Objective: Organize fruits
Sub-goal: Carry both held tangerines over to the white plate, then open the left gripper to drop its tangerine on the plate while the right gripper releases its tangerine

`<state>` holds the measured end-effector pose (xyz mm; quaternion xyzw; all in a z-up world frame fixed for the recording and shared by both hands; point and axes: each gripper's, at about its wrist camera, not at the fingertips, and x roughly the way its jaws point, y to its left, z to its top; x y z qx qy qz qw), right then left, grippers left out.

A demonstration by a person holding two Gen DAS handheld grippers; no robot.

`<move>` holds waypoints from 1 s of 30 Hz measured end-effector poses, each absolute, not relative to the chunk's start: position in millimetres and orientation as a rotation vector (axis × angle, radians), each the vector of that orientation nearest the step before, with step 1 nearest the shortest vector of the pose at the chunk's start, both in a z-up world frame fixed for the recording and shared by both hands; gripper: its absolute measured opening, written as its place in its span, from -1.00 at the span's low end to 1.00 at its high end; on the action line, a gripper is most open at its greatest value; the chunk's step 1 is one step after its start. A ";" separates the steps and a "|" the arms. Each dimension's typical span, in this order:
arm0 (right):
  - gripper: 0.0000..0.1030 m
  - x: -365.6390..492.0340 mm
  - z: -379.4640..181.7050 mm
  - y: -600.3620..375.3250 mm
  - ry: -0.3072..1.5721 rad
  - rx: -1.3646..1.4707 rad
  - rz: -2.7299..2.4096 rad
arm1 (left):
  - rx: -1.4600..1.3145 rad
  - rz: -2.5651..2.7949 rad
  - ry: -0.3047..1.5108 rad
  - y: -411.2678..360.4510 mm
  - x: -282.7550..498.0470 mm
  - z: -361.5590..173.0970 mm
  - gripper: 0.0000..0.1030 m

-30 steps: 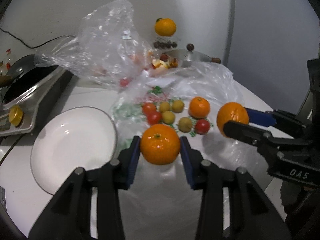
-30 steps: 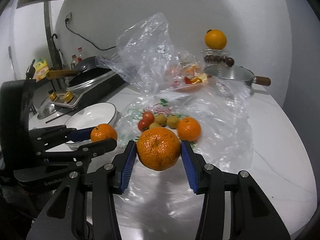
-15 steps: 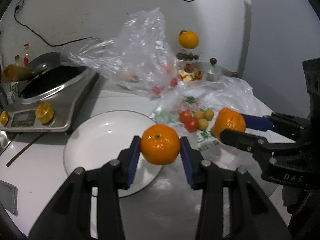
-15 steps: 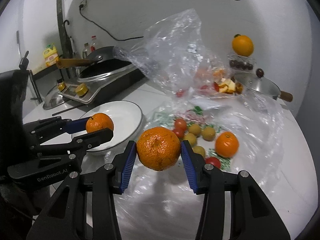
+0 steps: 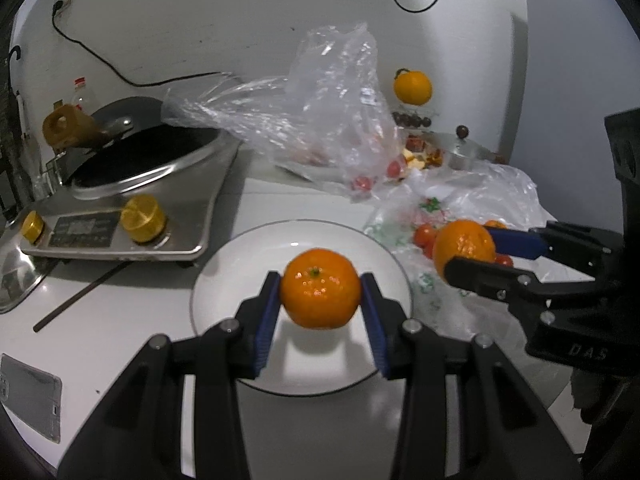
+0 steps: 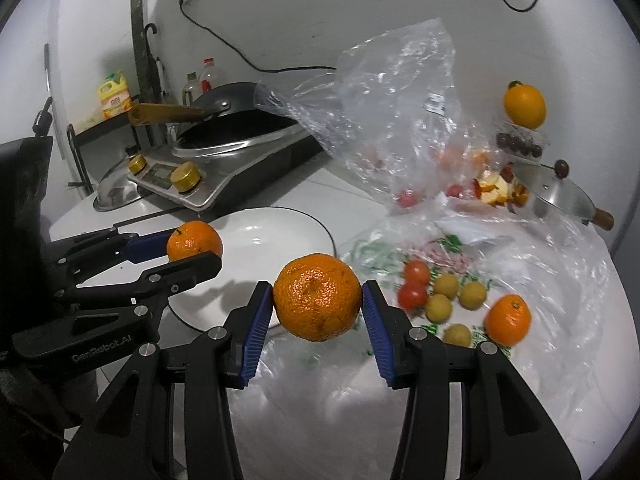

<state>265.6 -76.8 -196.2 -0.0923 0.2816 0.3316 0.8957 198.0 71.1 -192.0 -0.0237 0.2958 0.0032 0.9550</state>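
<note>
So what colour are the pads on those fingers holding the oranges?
Blue, ribbed pads on black fingers; the right wrist view shows them best.

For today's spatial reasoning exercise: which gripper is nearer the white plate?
Left. The left gripper holds its orange over the white plate; the right gripper is beside the rim.

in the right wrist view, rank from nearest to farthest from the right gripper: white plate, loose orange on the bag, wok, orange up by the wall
1. White plate, just left and ahead of the right gripper.
2. Loose orange, on the plastic to its right; close to the plate's rank, hard to call.
3. Wok, back left on the cooker.
4. Wall orange, far right, up high.
</note>
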 end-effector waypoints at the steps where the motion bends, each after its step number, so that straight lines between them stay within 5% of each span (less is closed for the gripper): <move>1: -0.06 266.6 -196.2 -73.1 0.584 -0.193 0.690 | -0.048 0.010 0.602 75.2 198.4 -192.7 -0.21; 30: -0.06 312.6 -213.7 5.5 0.647 -0.234 0.738 | -0.097 0.031 0.709 137.1 233.9 -227.8 -0.21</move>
